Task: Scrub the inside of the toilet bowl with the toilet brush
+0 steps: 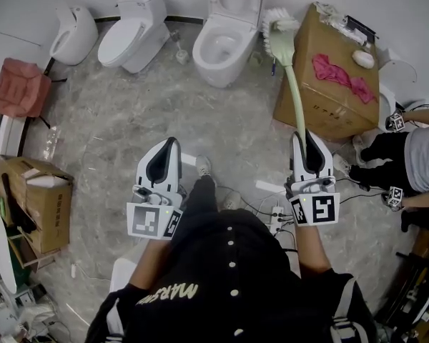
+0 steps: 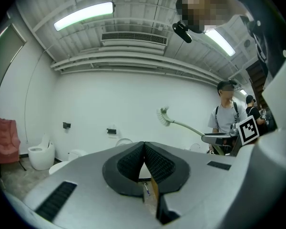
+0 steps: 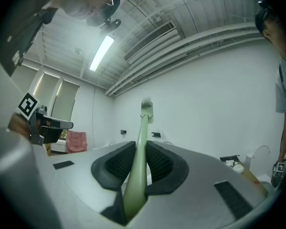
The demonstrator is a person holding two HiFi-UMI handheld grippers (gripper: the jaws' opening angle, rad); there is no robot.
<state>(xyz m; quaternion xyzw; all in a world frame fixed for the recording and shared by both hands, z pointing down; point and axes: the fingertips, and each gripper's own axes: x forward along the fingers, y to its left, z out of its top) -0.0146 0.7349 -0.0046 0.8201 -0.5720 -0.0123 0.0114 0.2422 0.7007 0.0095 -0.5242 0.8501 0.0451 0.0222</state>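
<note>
1. The right gripper view shows the right gripper (image 3: 141,149) clenched on the slim, pale green handle of the toilet brush (image 3: 142,128). The left gripper view shows the left gripper (image 2: 144,147) pressed together and empty.
2. Only the head view shows the brush's white bristles at upper right, between the open toilet bowl (image 1: 225,45) and a cardboard box (image 1: 329,77).
3. The floor (image 1: 129,120) is grey and marbled.

We hold both grippers out in front of our torso, side by side and well apart, jaws pointing away from us. Our left gripper (image 1: 169,146) has its jaws pressed together with nothing between them. Our right gripper (image 1: 303,137) is clamped on the toilet brush handle (image 1: 294,98), which runs forward past the jaw tips. Our forearms reach forward behind them.
</note>
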